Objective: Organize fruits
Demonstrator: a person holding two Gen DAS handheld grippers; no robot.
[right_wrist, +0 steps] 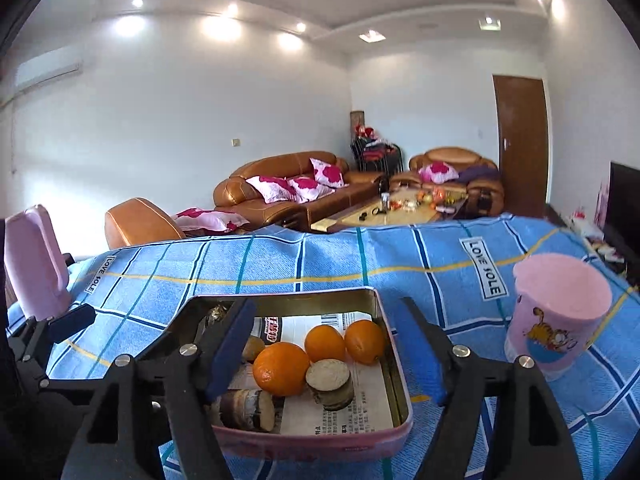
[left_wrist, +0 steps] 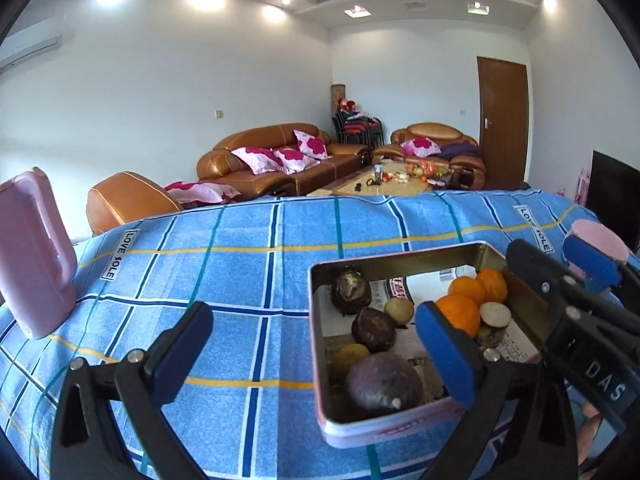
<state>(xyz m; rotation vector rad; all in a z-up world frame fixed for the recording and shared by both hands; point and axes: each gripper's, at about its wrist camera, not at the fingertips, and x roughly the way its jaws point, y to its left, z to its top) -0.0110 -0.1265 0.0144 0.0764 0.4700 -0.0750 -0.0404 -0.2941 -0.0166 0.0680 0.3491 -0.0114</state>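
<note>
- Pink-walled metal tin (right_wrist: 394,364) sits on the blue checked cloth (left_wrist: 248,276) over the worktop, lined with printed paper, and it holds all the fruit you can see.
- Three oranges (right_wrist: 280,368) cluster at the tin's right side, with a cut pale-faced chunk (right_wrist: 330,384) touching the nearest one.
- Dark purple fruits (left_wrist: 384,380) and a yellowish one (left_wrist: 350,356) lie toward the left end in the left wrist view.
- Your left hand-held gripper (left_wrist: 312,356) is spread wide and holds nothing; its right finger hangs over the tin, its left finger over bare cloth.
- Your right hand-held gripper (right_wrist: 332,364) is also wide open and empty, framing the oranges from above.
- A pink cup (right_wrist: 560,316) stands just right of the tin; a pink jug (left_wrist: 36,256) stands well apart to the left.
- By my reading, you are between picks, choosing a fruit.
- The next move likely calls for lowering the right fingers on either side of the nearest orange, clear of the cut chunk, then closing gently.
</note>
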